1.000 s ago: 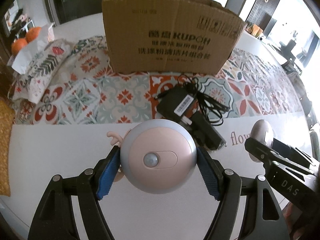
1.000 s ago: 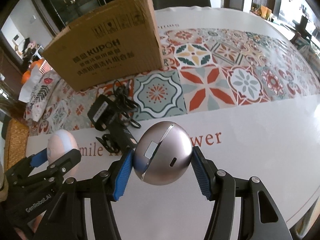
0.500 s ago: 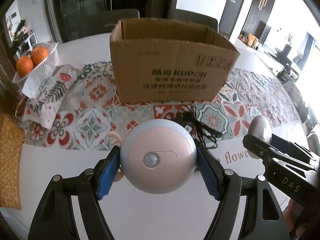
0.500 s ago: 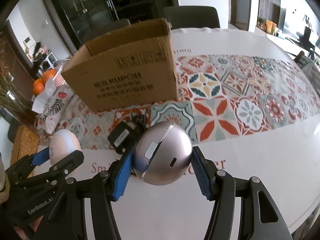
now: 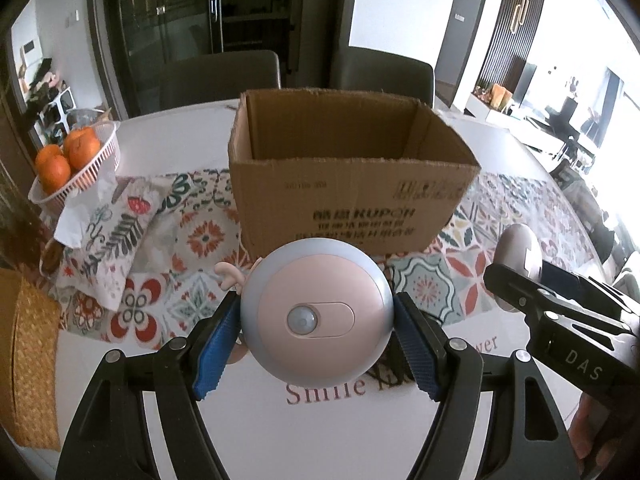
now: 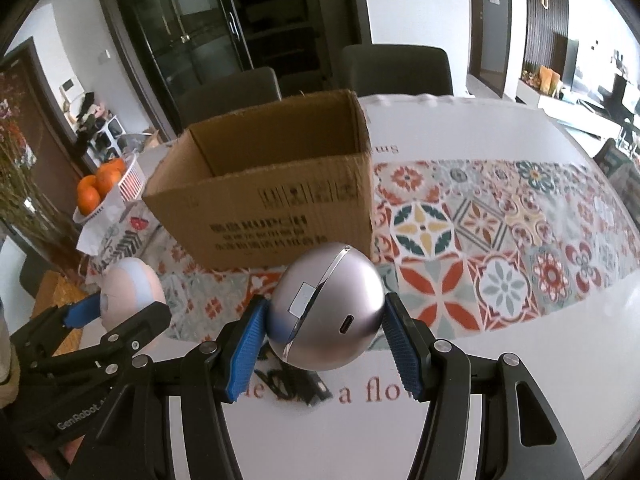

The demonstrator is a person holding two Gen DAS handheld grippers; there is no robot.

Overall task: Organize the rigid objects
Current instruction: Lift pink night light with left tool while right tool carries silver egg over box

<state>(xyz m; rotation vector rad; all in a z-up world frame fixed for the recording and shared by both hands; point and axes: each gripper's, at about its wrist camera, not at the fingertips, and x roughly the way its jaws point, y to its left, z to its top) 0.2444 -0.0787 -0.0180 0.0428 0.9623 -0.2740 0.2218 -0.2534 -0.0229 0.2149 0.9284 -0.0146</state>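
Two round things are up off the counter (image 5: 120,364), one in each of my tools. My left tool (image 5: 316,344) is clamped on the pink sensor light (image 5: 316,314), its blue pads (image 5: 214,340) pressed against both sides. My right tool (image 6: 326,350) is clamped on the silver ball-shaped device (image 6: 326,306), charging port facing me. Both hang in front of the open cardboard box (image 5: 352,184), which stands on the patterned runner (image 6: 480,240) and is lower than what I hold. From the left wrist view I see the right tool off to the side. A basket of oranges (image 5: 76,160) sits left of the box, and a dark cable (image 6: 296,388) lies under the silver device.
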